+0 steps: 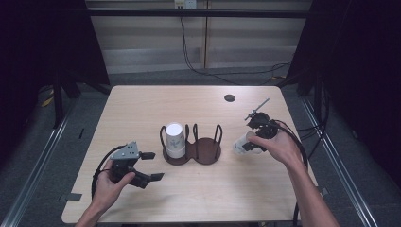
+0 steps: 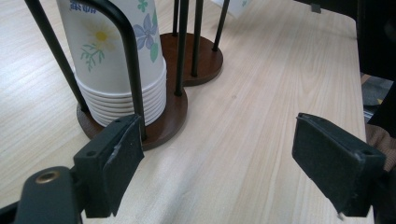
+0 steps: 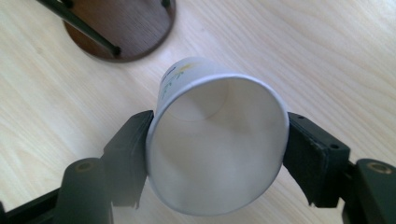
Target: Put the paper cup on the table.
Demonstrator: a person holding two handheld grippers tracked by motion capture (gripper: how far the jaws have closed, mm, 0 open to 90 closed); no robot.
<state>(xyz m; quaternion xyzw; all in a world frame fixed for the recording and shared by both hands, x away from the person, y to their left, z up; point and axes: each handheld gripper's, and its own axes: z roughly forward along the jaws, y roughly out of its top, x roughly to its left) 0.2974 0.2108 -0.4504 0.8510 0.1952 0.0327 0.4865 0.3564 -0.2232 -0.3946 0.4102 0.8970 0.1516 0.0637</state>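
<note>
A white paper cup with a flower print lies on its side between the jaws of my right gripper, its mouth facing the camera, and both pads press on its rim. In the high view that cup and the right gripper are just right of the brown two-ring cup holder. A stack of flowered cups stands upside down in the holder's left ring; the right ring has no cup. My left gripper hovers open, left of and in front of the holder, facing the stack.
A small dark round hole sits in the wooden table toward the back right. Black cables trail across the floor behind the table. Metal rails run along both sides.
</note>
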